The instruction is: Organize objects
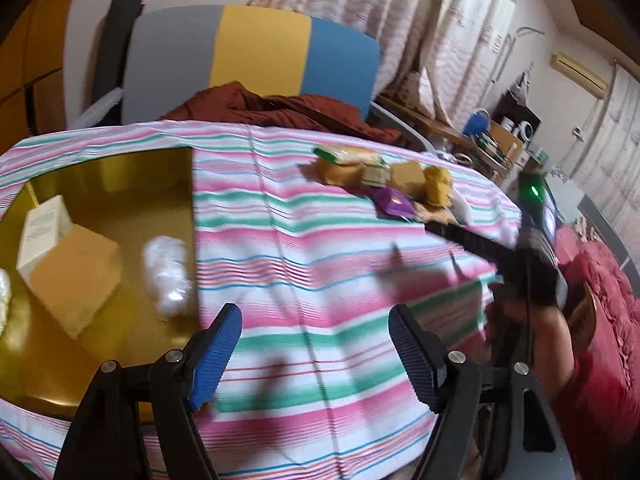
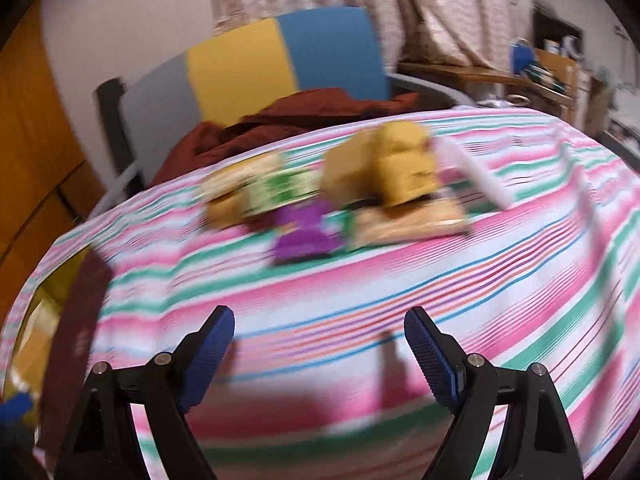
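Note:
A gold tray (image 1: pixel 120 184) lies at the left of the striped tablecloth (image 1: pixel 304 272). It holds a white box (image 1: pixel 40 232), a tan box (image 1: pixel 74 276) and a clear plastic wad (image 1: pixel 168 276). My left gripper (image 1: pixel 316 356) is open and empty over the cloth beside the tray. A pile of small things lies at the far side: tan packets (image 1: pixel 344 168), a tan box (image 1: pixel 408 178), a purple packet (image 1: pixel 394 202) and a yellow bag (image 1: pixel 438 186). My right gripper (image 2: pixel 320 356) is open and empty, short of the blurred pile with the purple packet (image 2: pixel 304 232) and yellow bag (image 2: pixel 404 168).
A chair (image 1: pixel 256 56) with grey, yellow and blue panels stands behind the table with a dark red cloth (image 1: pixel 280 108) on it. A cluttered shelf (image 1: pixel 492 136) and curtains are at the back right. The other hand-held gripper (image 1: pixel 532 248) shows at the table's right edge.

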Tool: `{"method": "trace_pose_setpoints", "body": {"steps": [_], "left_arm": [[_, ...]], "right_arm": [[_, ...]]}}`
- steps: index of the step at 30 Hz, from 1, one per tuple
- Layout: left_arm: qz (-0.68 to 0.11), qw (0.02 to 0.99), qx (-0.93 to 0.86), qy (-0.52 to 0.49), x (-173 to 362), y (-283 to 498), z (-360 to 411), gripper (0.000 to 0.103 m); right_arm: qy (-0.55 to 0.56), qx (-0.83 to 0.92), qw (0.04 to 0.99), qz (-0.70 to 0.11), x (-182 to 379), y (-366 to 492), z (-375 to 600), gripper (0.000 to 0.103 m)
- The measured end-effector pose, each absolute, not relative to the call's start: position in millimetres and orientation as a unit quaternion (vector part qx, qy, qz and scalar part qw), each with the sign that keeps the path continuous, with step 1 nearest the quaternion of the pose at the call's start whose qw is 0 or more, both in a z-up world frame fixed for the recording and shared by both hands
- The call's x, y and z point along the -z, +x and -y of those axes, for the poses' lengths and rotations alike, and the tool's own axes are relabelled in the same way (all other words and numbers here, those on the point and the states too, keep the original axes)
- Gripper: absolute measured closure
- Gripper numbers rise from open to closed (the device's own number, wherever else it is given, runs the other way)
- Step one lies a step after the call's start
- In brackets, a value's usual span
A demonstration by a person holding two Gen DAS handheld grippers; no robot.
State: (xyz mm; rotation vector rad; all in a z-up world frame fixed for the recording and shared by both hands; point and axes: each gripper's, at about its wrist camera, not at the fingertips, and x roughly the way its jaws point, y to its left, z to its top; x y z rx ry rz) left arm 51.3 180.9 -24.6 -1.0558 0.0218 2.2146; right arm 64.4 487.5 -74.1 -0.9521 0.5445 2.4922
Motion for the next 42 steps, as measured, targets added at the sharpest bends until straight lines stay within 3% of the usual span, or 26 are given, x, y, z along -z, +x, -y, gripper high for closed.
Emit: {"method": "trace_pose_setpoints", "body": {"steps": [8, 16, 24, 26, 28, 31, 42], "left_arm": [[-0.04, 0.361, -0.835, -0.413, 31, 71, -204, 0.026], [-0.047, 0.358, -0.831, -0.424, 38, 72, -209, 0.026], [-0.049, 0.359, -0.825, -0.433, 44, 71, -215, 0.026], [-0.052, 0.359, -0.824, -0.435, 45, 71, -216, 0.026], [-0.05, 0.358, -0.824, -0.436, 46, 71, -216, 0.026], [-0.047, 0.355, -0.825, -0.438, 46, 70, -214, 0.026], [-0.027, 0.356, -0.821, -0.446, 48, 64, -216, 0.026]], "right_arm": [[-0.357, -0.877, 0.242, -0.21, 77, 34, -575, 0.015], [-0.354, -0.88, 0.209, -0.239, 92, 14, -597, 0.015], [-0.325, -0.903, 0.216, -0.178, 69, 0, -588, 0.016], [-0.332, -0.901, 0.221, -0.168, 71, -9, -587, 0.031], [-0.335, -0.9, 0.212, -0.182, 76, -13, -587, 0.06], [-0.325, -0.904, 0.207, -0.185, 75, -6, -581, 0.071], [-0.309, -0.939, 0.095, -0.122, 64, 47, -497, 0.074]]}}
